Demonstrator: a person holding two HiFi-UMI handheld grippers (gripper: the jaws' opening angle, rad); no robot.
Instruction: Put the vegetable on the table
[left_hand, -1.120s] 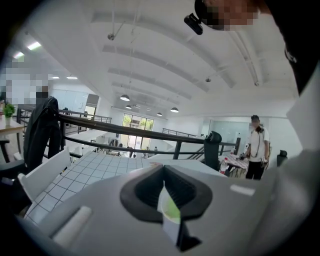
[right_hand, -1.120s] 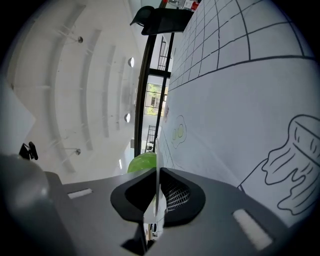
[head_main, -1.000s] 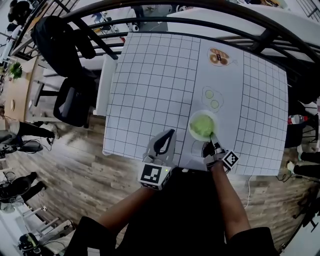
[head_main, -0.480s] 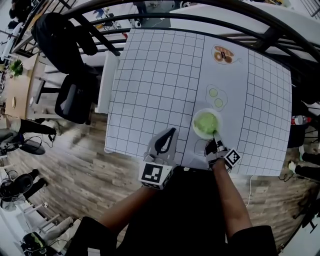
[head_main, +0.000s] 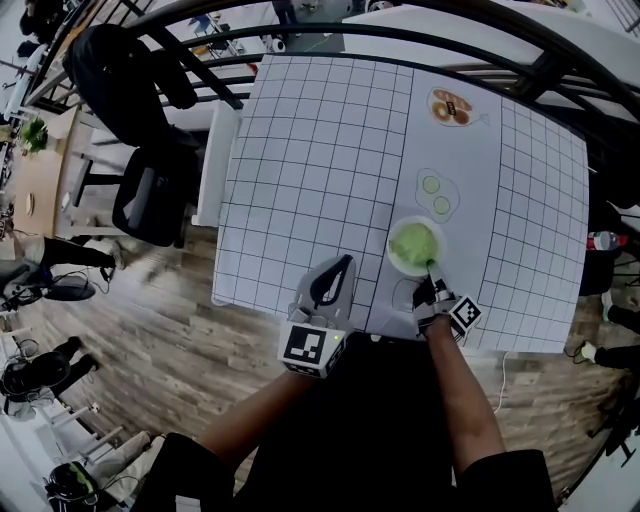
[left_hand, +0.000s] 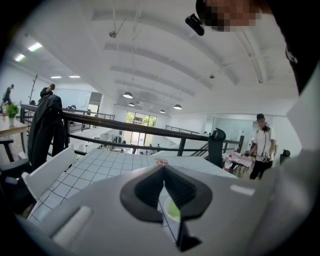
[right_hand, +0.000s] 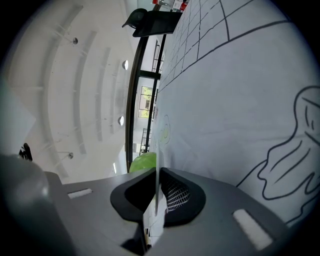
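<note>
**A:** How do the right tongs (head_main: 431, 272) stand?

**B:** They are clamped on the near rim of the one white bowl (head_main: 391, 250), with its thin edge pinched between the pads. They are rolled onto their side, so in the right gripper view the desk (head_main: 300, 170) rises like a wall at 3 o'clock. The right forearm (head_main: 455, 390) comes up from 6 o'clock, nearly straight.

**A:** And the left tongs (head_main: 345, 264)?

**B:** Their tips are pressed together with nothing between them. They hang over the desk's near edge, at 9 o'clock of the right tongs, and point toward 1 o'clock. The left forearm (head_main: 250, 420) slants in from 7 o'clock.

**A:** Where is the vegetable (head_main: 413, 243)?

**B:** It is one green leafy heap lying in the bowl, at 12 o'clock of the right tongs, over the plain strip of the desk. I cannot tell whether the bowl rests on the desk or is lifted off it.

**A:** What is the count, going outward?

**B:** There are two tongs, one bowl and one vegetable. Two drawn green slices (head_main: 431, 184) lie just beyond the bowl at 12 o'clock. One printed plate picture (head_main: 452, 107) sits farther out, near the far edge. A dark chair (head_main: 150, 200) stands at 9 o'clock of the desk.
</note>
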